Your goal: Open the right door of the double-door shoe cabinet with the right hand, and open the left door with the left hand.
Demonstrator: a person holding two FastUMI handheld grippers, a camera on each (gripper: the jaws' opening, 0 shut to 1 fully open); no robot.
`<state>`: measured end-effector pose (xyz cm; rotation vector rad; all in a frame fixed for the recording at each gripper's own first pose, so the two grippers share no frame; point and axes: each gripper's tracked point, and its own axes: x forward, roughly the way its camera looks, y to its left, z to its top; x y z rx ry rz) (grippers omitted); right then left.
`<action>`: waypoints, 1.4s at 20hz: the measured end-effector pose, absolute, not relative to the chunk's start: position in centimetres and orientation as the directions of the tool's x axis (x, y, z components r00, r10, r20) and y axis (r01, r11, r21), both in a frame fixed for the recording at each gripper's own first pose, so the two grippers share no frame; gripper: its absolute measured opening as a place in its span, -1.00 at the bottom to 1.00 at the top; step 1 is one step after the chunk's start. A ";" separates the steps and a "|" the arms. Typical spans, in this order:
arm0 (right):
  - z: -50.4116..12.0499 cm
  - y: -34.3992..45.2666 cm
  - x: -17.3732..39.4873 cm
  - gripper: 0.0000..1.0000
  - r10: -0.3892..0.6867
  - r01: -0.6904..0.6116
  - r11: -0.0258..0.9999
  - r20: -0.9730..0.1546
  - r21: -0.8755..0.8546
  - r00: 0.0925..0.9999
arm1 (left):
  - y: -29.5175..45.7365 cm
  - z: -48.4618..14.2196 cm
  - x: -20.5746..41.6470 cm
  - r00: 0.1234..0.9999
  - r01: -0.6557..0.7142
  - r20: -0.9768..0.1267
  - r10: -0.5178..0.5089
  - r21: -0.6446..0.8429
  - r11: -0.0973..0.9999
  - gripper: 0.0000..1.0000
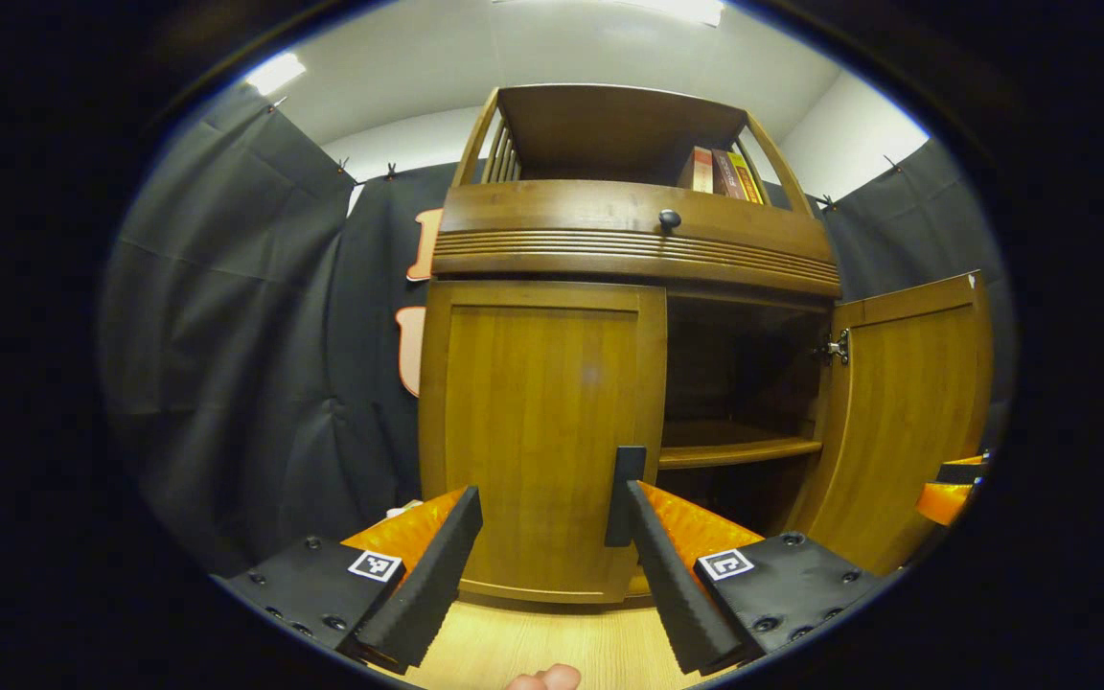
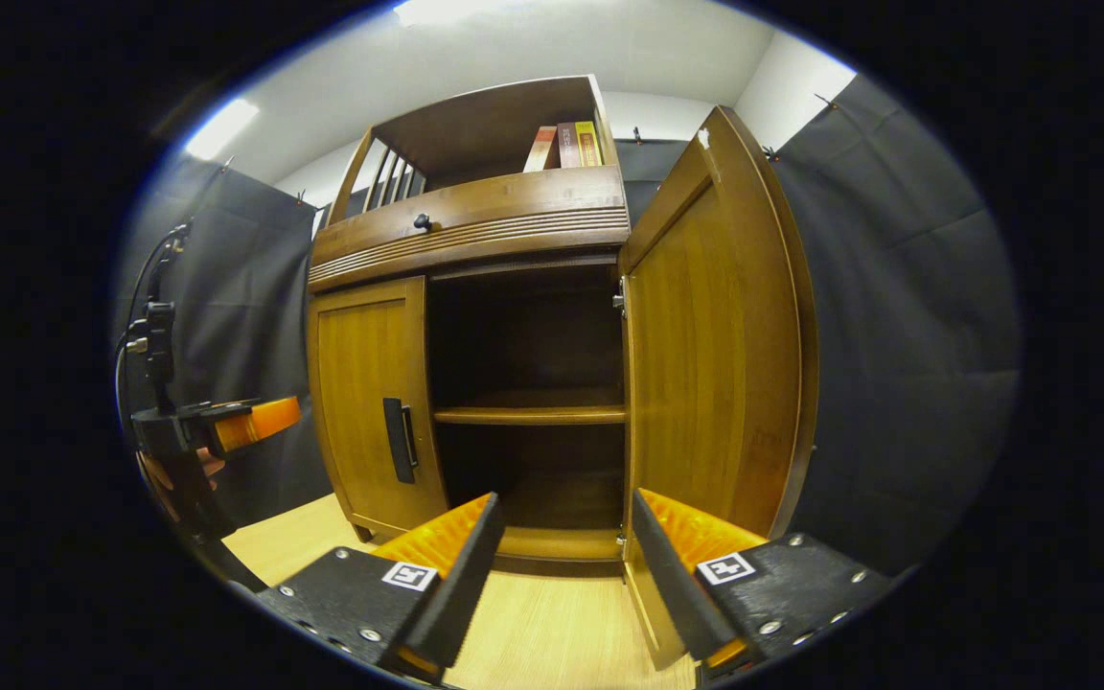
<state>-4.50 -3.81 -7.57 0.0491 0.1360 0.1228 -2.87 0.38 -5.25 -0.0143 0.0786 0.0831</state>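
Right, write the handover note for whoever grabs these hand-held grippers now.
Left hand-held gripper: open, holding nothing, facing the left door, with the handle just ahead of its right finger.
Right hand-held gripper: open, holding nothing, in front of the open right half of the cabinet.
Right door: swung wide open, shelf visible inside.
Left door: shut.
Done: right door opened.
Left: close the left hand-held gripper on the handle and pull the left door open.
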 end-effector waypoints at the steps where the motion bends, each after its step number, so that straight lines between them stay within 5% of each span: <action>1: -7.6 -3.9 -4.5 0.56 0.120 -0.113 0.992 -0.134 0.054 0.984 | 0.1 -5.8 -2.1 0.994 -0.079 -0.082 0.078 -0.013 0.997 0.90; 2: -7.6 -3.8 -4.6 0.85 0.117 -0.110 0.992 -0.134 0.056 0.984 | -0.3 -6.4 -1.2 0.994 -0.070 -0.086 0.069 -0.015 0.997 0.90; 12: -7.8 -2.8 -5.7 0.85 0.142 -0.137 0.990 -0.157 0.042 0.977 | -4.6 -12.5 8.7 0.991 0.041 -0.125 -0.040 0.012 0.999 0.87; 13: -7.8 -2.8 -5.8 0.96 0.145 -0.139 0.989 -0.153 0.049 0.978 | -4.6 -13.1 9.6 0.991 0.039 -0.130 -0.036 0.014 0.999 0.86; 22: -7.8 -3.7 -5.9 0.86 0.118 -0.110 0.992 -0.150 0.059 0.982 | -4.8 -16.1 12.2 0.983 0.064 -0.173 -0.064 -0.002 0.998 0.73; 25: -7.9 -3.6 -5.6 0.86 0.125 -0.116 0.991 -0.154 0.067 0.980 | -5.6 -16.0 12.3 0.982 0.084 -0.167 -0.090 -0.041 0.996 0.08; 28: -7.8 -3.3 -5.7 1.00 0.134 -0.125 0.990 -0.150 0.067 0.979 | -5.7 -16.1 12.2 0.983 0.080 -0.164 -0.087 -0.049 0.996 -0.19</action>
